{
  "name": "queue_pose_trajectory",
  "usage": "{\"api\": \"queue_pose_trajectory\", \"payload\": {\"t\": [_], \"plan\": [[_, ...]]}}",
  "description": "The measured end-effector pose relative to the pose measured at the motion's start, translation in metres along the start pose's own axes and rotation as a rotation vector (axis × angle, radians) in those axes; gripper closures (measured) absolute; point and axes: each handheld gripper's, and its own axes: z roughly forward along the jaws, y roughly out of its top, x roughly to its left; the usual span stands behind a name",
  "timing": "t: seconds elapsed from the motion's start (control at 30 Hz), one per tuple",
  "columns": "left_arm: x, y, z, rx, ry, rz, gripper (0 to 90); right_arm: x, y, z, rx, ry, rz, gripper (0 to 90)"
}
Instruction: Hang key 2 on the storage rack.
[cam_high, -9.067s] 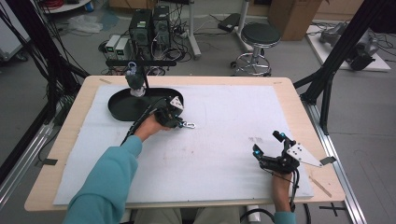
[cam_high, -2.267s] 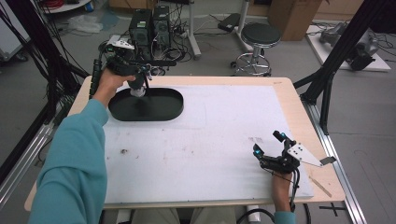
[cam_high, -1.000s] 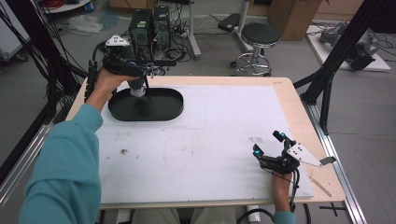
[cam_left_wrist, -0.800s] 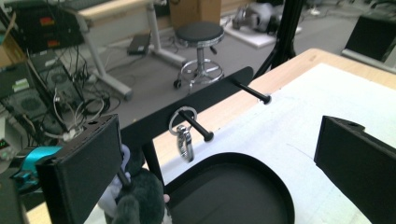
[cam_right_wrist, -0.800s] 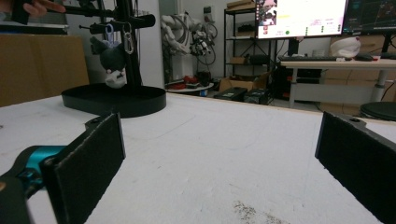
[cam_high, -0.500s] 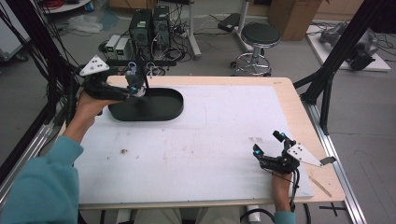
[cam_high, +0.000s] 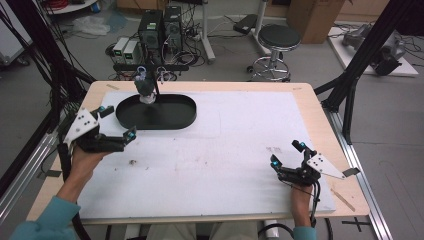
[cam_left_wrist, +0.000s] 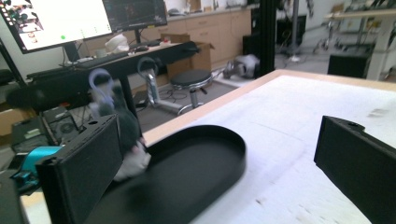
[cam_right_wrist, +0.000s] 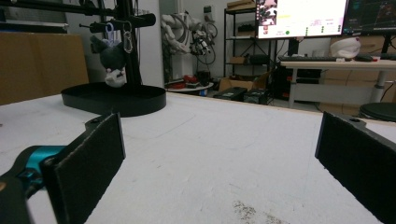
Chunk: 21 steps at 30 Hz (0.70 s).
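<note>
High view: a wooden table covered by a white mat fills the middle of the scene. At about 11 o'clock on the mat sits a black oval tray with a low rim. From the tray's far edge rises a black stand with a crossbar, and a dark plush keychain toy with a white lower part hangs from it on a clip, just above the tray's far-left end.

The left gripper is held at about 9 o'clock, near the table's left edge and just outside the tray's near-left end, apart from it. Its jaws are spread wide and nothing lies between them; the grey three-cornered plate on top tilts toward the left. The person's left hand grips it from below, with a teal sleeve at the bottom edge.

The right gripper lies at about 4 o'clock, low on the mat, well apart from the tray. Its jaws are released as well, empty, pointing toward 11 o'clock.

Left gripper view: the tray lies straight ahead between the two spread jaws, and the toy hangs at 10 o'clock, slightly blurred, partly behind the left jaw.

Right gripper view: bare mat lies between the parted jaws; the tray and hanging toy stand far off at 11 o'clock. A small dark speck marks the mat near the left hand in the high view.
</note>
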Motion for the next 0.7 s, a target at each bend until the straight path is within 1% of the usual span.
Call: {"api": "queue_pose_trajectory", "payload": {"t": [0.13, 0.17, 0.2, 0.23, 0.27, 0.3, 0.37, 0.4, 0.43, 0.47, 0.5, 0.53, 0.57, 0.6, 0.7], "plan": [[-0.011, -0.031, -0.012, -0.012, -0.014, -0.034, 1.7, 0.001, 0.000, 0.000, 0.005, 0.003, 0.009, 0.7], [-0.013, -0.038, -0.014, -0.008, -0.014, -0.037, 1.7, 0.001, 0.000, 0.000, 0.006, 0.005, 0.005, 0.7], [-0.014, -0.044, -0.016, -0.008, -0.004, -0.044, 1.7, 0.001, 0.000, 0.000, 0.007, 0.005, 0.005, 0.7], [-0.016, -0.051, -0.019, -0.019, 0.003, -0.065, 1.7, 0.001, 0.000, 0.000, 0.007, 0.004, 0.005, 0.7], [-0.017, -0.056, -0.021, -0.029, 0.008, -0.072, 1.7, 0.001, 0.000, 0.000, 0.007, 0.004, 0.006, 0.7], [-0.018, -0.061, -0.024, -0.046, 0.020, -0.074, 1.7, 0.001, 0.000, 0.000, 0.007, 0.004, 0.005, 0.7], [-0.020, -0.071, -0.028, -0.073, 0.026, -0.076, 1.7, 0.001, 0.000, 0.000, 0.007, 0.004, 0.005, 0.7], [-0.021, -0.075, -0.029, -0.082, 0.027, -0.080, 1.7, 0.001, 0.000, 0.000, 0.007, 0.004, 0.005, 0.7], [-0.022, -0.079, -0.030, -0.079, 0.024, -0.083, 1.7, 0.001, 0.000, 0.000, 0.006, 0.004, 0.005, 0.7], [-0.023, -0.083, -0.031, -0.080, 0.019, -0.094, 1.7, 0.001, 0.000, 0.000, 0.007, 0.004, 0.005, 0.7], [-0.024, -0.087, -0.031, -0.078, 0.017, -0.096, 1.7, 0.001, 0.000, 0.000, 0.006, 0.004, 0.003, 0.8], [-0.025, -0.090, -0.031, -0.064, 0.015, -0.094, 1.7, 0.001, 0.000, 0.000, 0.005, 0.004, 0.003, 0.7], [-0.026, -0.091, -0.032, -0.082, 0.029, -0.093, 1.7, 0.001, 0.000, 0.000, 0.006, 0.005, 0.005, 0.7], [-0.026, -0.092, -0.034, -0.103, 0.035, -0.088, 1.7, 0.001, 0.000, 0.000, 0.007, 0.003, 0.005, 0.7], [-0.025, -0.094, -0.037, -0.136, 0.041, -0.106, 1.7, 0.001, 0.000, 0.000, 0.004, 0.003, 0.002, 0.7]]}}
